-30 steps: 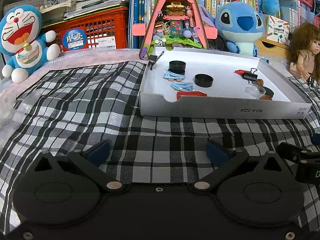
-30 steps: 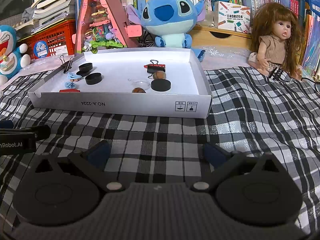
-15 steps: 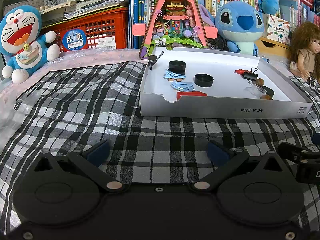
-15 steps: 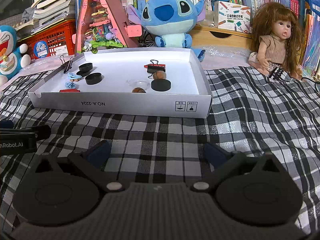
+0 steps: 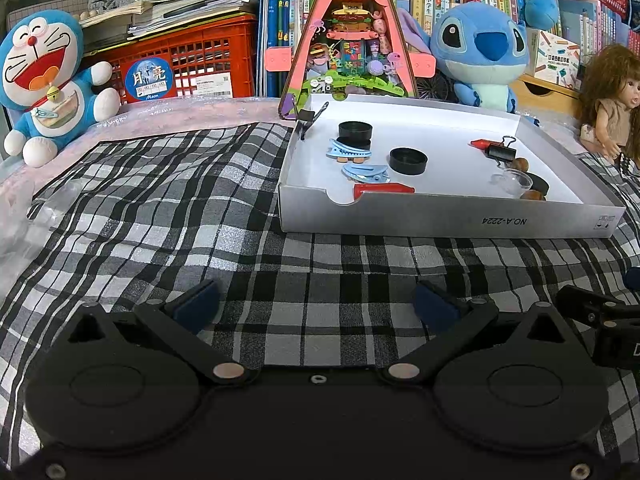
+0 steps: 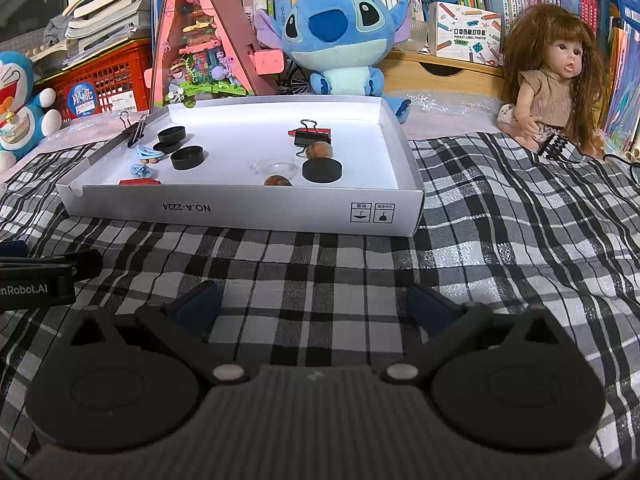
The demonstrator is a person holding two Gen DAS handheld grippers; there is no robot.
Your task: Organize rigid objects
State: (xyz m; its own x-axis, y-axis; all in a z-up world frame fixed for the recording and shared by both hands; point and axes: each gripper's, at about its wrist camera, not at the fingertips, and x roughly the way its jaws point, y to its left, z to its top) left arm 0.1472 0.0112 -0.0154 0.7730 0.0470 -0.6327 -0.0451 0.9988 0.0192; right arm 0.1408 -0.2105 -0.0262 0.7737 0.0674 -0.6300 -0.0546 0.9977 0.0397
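left hand-held gripper: wide, holds nothing, low over plaid cloth
right hand-held gripper: wide, holds nothing, same cloth
white tray: holds black caps, binder clip, blue clips, red piece
step: fits sorting pending or finished; no move settled
unclear: clear dish, brown balls part hidden by tray wall

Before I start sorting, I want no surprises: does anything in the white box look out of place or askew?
One thing: a black binder clip is clamped onto the left wall of the white box rather than lying inside with the other items. Nothing looks spilled or broken.
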